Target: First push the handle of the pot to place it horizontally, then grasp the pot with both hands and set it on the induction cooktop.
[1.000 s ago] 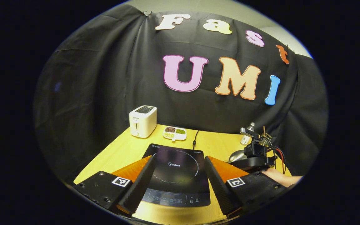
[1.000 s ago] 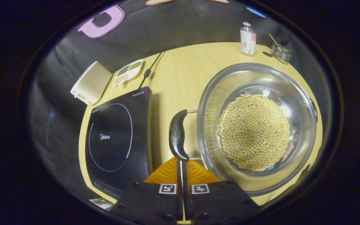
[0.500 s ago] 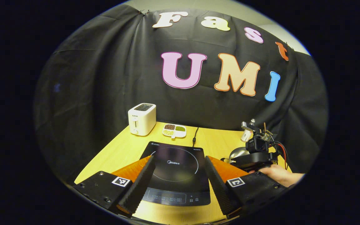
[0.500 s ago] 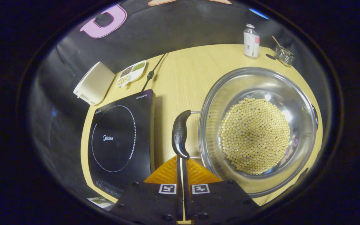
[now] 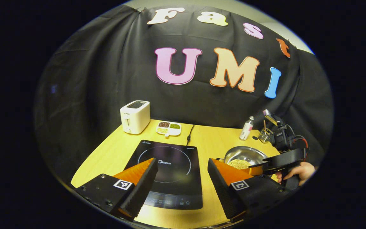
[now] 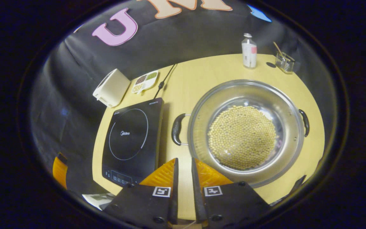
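On the pale wooden table [image 6: 202,76], reading left to right in the right gripper view, stand the white two-slot toaster [image 6: 111,87], the white divided dish of beans [image 6: 145,81], the black glass induction cooktop [image 6: 132,140], and the round stainless-steel pot [image 6: 243,133] holding a layer of yellow soybeans [image 6: 241,136]. Behind the pot, by the cloth wall, are a small clear bottle [image 6: 249,51] and a wire holder [image 6: 284,62]. The pot sits just beside the cooktop's right edge, apart from it, with nothing on the cooktop. Its two black loop handles lie on a left-to-right axis: the left handle [image 6: 176,129] faces the cooktop, the right handle [image 6: 304,122] faces away, and both appear to lie flat, so the push step is judged complete. The right gripper [image 6: 183,165] hangs above and in front of the left handle, apart from it, its jaws parted by a narrow gap and holding nothing. The left gripper [image 5: 181,168] hovers over the near edge of the cooktop, jaws spread wide and empty; in its view the pot lies to the right, beyond the cooktop. The next move is judged to be the two-handed grasp: the right gripper is nearer the pot, yet it must cross to the far right handle, while the left gripper must travel right to the handle facing the cooktop.
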